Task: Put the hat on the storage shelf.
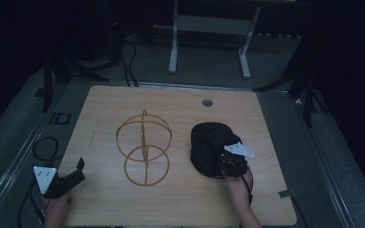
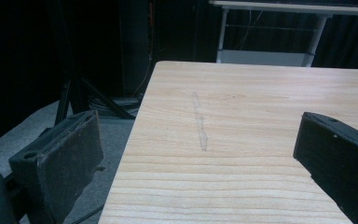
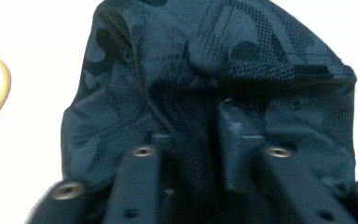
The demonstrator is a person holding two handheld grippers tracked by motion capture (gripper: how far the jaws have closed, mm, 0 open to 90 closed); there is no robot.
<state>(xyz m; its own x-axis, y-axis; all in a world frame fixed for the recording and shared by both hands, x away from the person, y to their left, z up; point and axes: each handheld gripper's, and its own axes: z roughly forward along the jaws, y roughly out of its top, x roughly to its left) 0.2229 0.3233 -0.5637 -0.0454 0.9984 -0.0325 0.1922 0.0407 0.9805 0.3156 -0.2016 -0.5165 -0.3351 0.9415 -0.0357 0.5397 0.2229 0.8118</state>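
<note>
My left gripper (image 1: 73,175) sits at about eight o'clock on the counter (image 1: 180,102), right at the near-left edge, with its grey three-cornered plate facing up. Its jaws stand wide apart with nothing between them — in the left gripper view I see bare wood grain and a faint grey smear (image 2: 199,126) running away from me between the two black pads (image 2: 72,158).

Moving toward the middle, a wire frame (image 1: 144,146) of thin golden hoops stands on the counter, just left of centre: one ring lies flat on the wood at about six o'clock of the frame, and two crossed rings rise above it. It is well apart from my left gripper and clear of the cap beside it. An arc of it glows at nine o'clock in the right gripper view.

Right of centre, at about four o'clock on the counter, lies the dark cap (image 1: 211,145), a black patterned fabric with mesh panels. My right gripper (image 1: 232,164) is down on its near edge — the jaws are drawn in close on a bunched fold of the cloth and the webbing strap (image 3: 193,158), which sits squeezed between them. My right hand (image 1: 239,190) comes in from six o'clock behind it. A small round hole (image 1: 207,102) marks the counter at one o'clock, beyond the cap.
</note>
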